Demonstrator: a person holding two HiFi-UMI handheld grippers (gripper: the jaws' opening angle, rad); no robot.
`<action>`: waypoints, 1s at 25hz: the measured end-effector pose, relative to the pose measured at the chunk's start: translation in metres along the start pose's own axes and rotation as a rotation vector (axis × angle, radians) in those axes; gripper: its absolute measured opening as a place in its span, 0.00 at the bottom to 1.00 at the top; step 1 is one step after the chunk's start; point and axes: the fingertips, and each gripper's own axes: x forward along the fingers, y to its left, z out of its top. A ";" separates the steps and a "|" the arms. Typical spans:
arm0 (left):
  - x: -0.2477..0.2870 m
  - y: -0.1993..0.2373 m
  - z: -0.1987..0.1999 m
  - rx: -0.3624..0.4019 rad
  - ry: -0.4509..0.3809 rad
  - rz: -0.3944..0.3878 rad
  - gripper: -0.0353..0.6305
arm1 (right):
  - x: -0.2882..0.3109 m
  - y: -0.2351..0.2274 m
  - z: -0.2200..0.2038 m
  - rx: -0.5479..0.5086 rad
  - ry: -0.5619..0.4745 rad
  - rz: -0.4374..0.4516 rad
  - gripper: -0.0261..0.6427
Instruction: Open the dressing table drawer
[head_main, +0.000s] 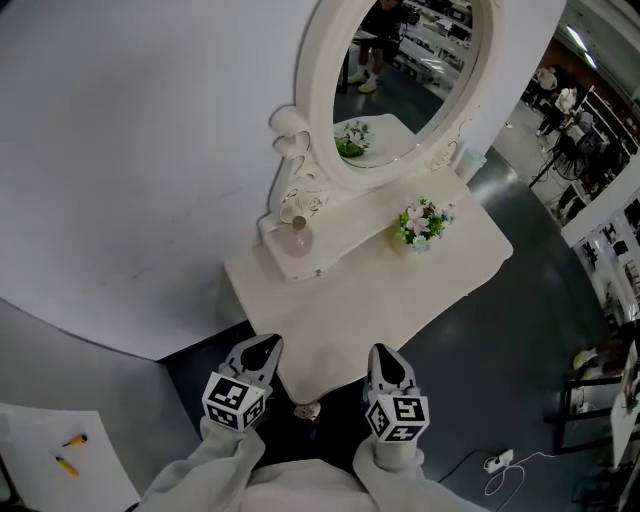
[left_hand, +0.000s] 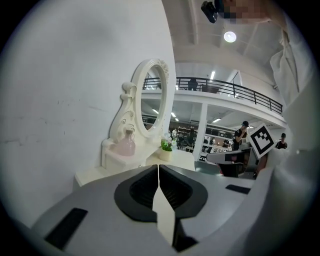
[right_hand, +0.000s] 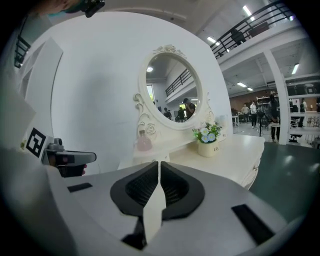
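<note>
The left gripper hovers at the dressing table's near edge, jaws together on nothing, apparently just lining up. The drawer knob pokes out below that edge, the drawer seemingly shut. The right gripper hangs over the same edge, closed and empty, equally placed to reach it.

I see a flower pot right of centre, a pink bottle further left, and a white power strip on the floor, lower right.
</note>
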 end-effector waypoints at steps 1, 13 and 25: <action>0.000 0.002 -0.001 -0.008 0.000 0.008 0.08 | 0.006 0.001 0.001 -0.010 0.003 0.014 0.09; 0.009 0.026 -0.008 -0.054 0.014 0.128 0.08 | 0.086 0.027 0.016 0.026 0.018 0.254 0.10; 0.017 0.043 -0.011 -0.109 0.012 0.255 0.08 | 0.172 0.040 -0.009 -0.006 0.199 0.378 0.33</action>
